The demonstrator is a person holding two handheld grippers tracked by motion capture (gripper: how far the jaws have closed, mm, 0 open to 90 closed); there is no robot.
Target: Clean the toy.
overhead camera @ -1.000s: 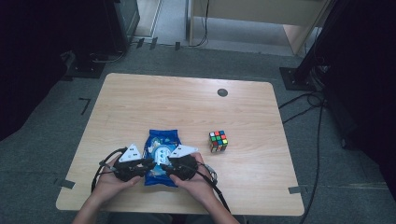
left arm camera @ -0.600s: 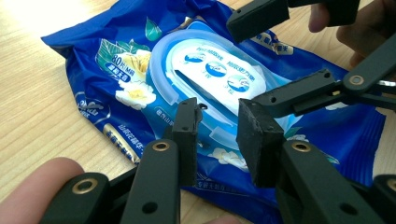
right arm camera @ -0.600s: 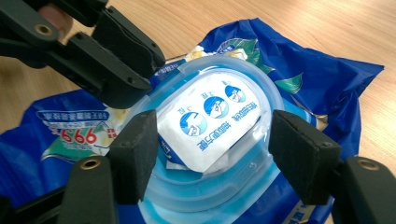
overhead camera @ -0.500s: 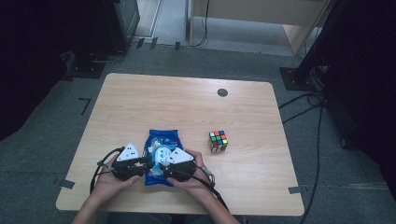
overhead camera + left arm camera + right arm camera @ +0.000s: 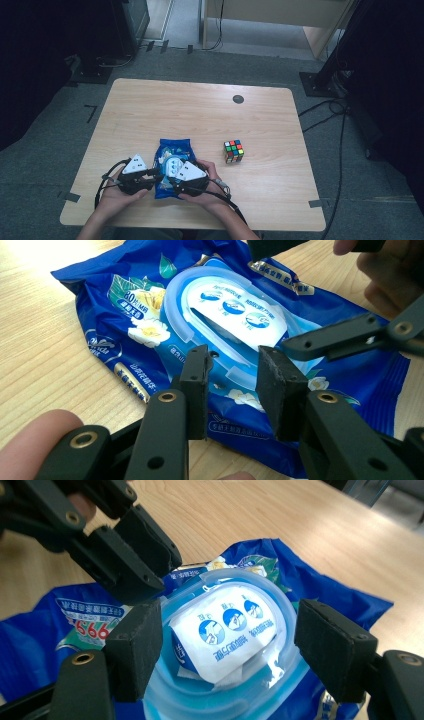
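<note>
A blue wet-wipes pack (image 5: 173, 152) lies flat near the table's front edge. It has a pale blue plastic lid ring (image 5: 175, 305) and a white label flap (image 5: 235, 630). My left gripper (image 5: 152, 178) comes at it from the left. It is open, and its tips (image 5: 232, 385) hover over the near rim of the lid. My right gripper (image 5: 172, 181) comes from the right, open wide, with its jaws straddling the lid (image 5: 227, 650). The white flap looks partly raised inside the ring. The two grippers' jaws stand close together above the pack.
A colourful puzzle cube (image 5: 233, 151) sits to the right of the pack. A small dark round disc (image 5: 238, 99) is set in the table (image 5: 200, 115) near its far edge. Cables trail from both grippers over the front edge.
Both grippers have edged slightly closer over the pack's near end, the right one shifting a little left and toward the person. The pack and cube have not moved.
</note>
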